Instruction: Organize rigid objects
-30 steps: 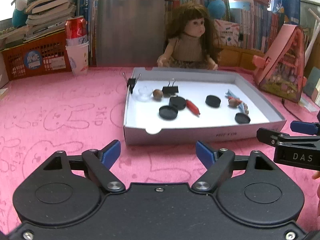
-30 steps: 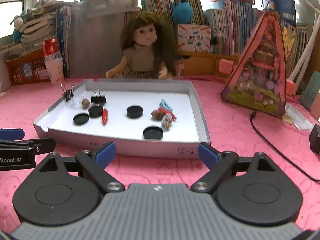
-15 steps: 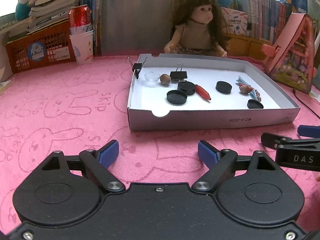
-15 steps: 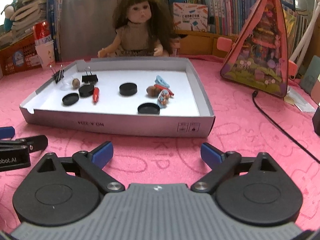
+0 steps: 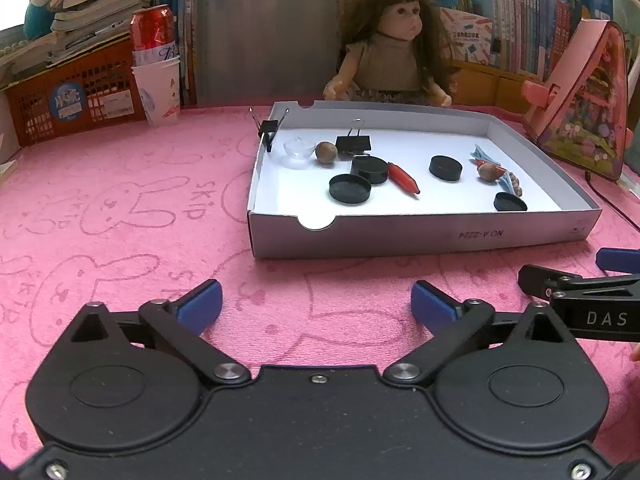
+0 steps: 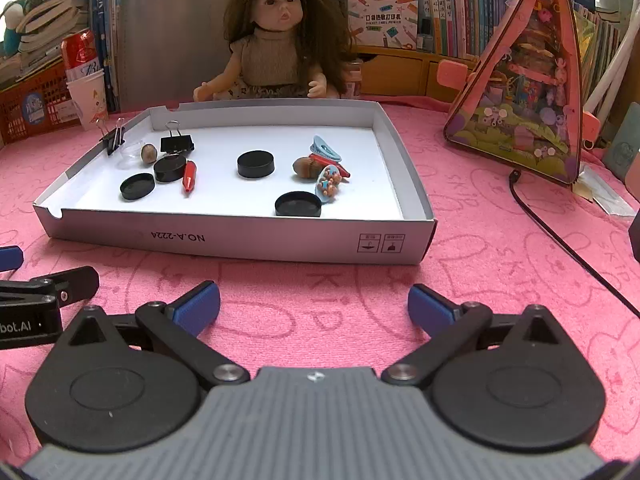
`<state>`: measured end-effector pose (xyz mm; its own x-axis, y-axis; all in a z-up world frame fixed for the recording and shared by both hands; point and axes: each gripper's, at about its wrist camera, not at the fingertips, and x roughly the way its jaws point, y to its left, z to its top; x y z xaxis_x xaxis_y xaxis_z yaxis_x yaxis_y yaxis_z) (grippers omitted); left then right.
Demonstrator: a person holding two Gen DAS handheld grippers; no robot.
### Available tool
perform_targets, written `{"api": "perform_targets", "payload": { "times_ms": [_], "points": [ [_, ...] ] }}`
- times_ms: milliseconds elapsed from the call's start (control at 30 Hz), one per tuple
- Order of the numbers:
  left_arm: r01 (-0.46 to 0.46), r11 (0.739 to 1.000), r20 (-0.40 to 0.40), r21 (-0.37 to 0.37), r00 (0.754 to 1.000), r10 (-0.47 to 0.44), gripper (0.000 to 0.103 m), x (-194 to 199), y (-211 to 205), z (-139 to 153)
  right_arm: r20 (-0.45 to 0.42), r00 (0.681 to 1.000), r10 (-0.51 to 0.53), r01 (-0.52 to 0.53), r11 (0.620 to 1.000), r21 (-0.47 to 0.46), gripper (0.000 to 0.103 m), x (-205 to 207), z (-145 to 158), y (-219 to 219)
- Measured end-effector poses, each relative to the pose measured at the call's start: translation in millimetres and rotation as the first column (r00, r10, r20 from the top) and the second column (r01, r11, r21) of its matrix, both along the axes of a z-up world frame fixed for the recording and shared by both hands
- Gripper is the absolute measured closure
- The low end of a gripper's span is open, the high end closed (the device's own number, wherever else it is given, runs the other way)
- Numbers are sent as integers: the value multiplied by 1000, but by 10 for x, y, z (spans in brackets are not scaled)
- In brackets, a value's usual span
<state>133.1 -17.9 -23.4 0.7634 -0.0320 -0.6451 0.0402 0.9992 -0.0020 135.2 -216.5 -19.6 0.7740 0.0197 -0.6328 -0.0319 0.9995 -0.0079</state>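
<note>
In the shallow white box (image 6: 224, 236) lie black round lids (image 6: 256, 164), before both hand-held grippers (image 5: 316, 306) (image 6: 314, 304), just spread, empty.

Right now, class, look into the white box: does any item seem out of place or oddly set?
Yes. One black binder clip is clamped on the left wall of the white box, handles up, while the other binder clip lies on the floor inside. Two black lids lie apart from the round pots.

A pink bunny-print cloth (image 6: 500, 280) carries a shallow white box (image 6: 248, 240), doll (image 6: 276, 48) and cable (image 6: 560, 240).
</note>
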Motion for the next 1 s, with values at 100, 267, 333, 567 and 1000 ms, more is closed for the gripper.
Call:
{"api": "perform_targets", "payload": {
  "times_ms": [100,267,333,567,1000],
  "points": [
    [0,1000,0,2,1000,0,1,-5,-3,-1,0,1000,0,0,1000,0,0,3,-1,-1],
    [-1,1000,0,2,1000,1,0,-4,-1,-2,0,1000,0,0,1000,0,0,3,-1,3],
    [-4,1000,0,4,1000,4,0,-5,-1,-3,0,1000,0,0,1000,0,0,4,-1,2],
    [-27,1000,0,7,1000,27,0,1,11,-6,0,1000,0,0,1000,0,0,4,-3,2],
    [-28,1000,-1,9,1000,28,0,8,8,-5,-1,1000,0,0,1000,0,0,6,0,-1]
  ]
}}
